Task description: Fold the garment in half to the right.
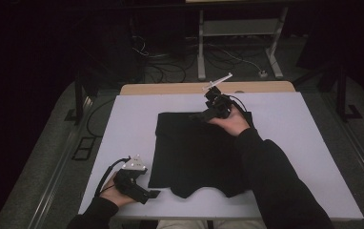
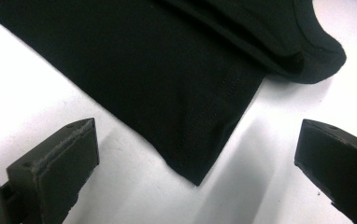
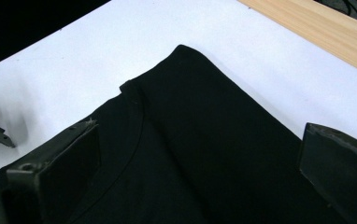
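Left gripper: the left gripper (image 1: 154, 193) lay low on the white surface (image 1: 123, 124) at the near left, jaws spread wide and empty, just beside the near left corner of the black garment (image 1: 194, 152).
Left gripper view: that corner (image 2: 196, 179) came to a point between the two jaws, touching neither; stitching ran along its hem, and a folded, rounded layer (image 2: 307, 60) lay farther off.
Garment: folded flat at the middle of the surface, its near edge scalloped, its far edge straight.
Right gripper: the right gripper (image 1: 198, 116) hovered over the garment's far edge, jaws parted, gripping nothing.
Right gripper view: a curved seam (image 3: 137, 126) and a folded far corner (image 3: 182, 49) showed between its jaws, with a wooden strip (image 3: 317, 28) beyond the white sheet.
Surface: bare white lay on both sides of the garment, widest at the far right.
Room: dark; cables (image 1: 170, 62) on the floor and a pale metal stand (image 1: 239, 28) beyond the far edge.
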`<state>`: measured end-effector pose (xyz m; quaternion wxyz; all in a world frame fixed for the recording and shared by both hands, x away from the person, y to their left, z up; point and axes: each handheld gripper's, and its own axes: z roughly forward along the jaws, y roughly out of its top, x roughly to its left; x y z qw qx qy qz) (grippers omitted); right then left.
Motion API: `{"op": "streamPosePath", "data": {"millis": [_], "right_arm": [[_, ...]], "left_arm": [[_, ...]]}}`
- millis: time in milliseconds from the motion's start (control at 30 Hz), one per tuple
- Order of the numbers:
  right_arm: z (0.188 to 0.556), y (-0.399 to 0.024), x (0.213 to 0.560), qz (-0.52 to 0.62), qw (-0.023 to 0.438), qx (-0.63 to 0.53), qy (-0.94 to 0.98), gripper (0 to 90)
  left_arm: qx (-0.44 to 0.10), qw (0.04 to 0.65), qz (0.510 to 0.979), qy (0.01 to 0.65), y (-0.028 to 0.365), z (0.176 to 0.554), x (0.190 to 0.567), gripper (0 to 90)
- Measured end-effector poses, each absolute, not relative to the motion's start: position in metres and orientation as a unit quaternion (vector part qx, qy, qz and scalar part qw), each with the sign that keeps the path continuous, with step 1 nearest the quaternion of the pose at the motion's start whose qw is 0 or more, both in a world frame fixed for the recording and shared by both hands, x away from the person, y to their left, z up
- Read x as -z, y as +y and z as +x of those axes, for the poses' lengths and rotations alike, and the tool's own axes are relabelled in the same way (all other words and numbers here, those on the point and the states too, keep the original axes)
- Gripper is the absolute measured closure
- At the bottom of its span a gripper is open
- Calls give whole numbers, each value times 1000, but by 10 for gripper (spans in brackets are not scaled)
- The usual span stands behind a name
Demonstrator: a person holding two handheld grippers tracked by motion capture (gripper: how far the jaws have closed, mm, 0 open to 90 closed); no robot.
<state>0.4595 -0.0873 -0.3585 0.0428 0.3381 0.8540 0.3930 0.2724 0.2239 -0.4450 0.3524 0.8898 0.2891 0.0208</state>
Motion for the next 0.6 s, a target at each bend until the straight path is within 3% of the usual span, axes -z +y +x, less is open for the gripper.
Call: {"op": "streamPosePath", "data": {"millis": [300, 600], "right_arm": [[468, -75, 363, 337, 41, -389, 856, 0], [476, -67, 368, 340, 38, -381, 859, 0]], "left_arm": [[-38, 349, 892, 286, 223, 274, 445, 2], [-61, 353, 892, 276, 221, 271, 445, 134]]}}
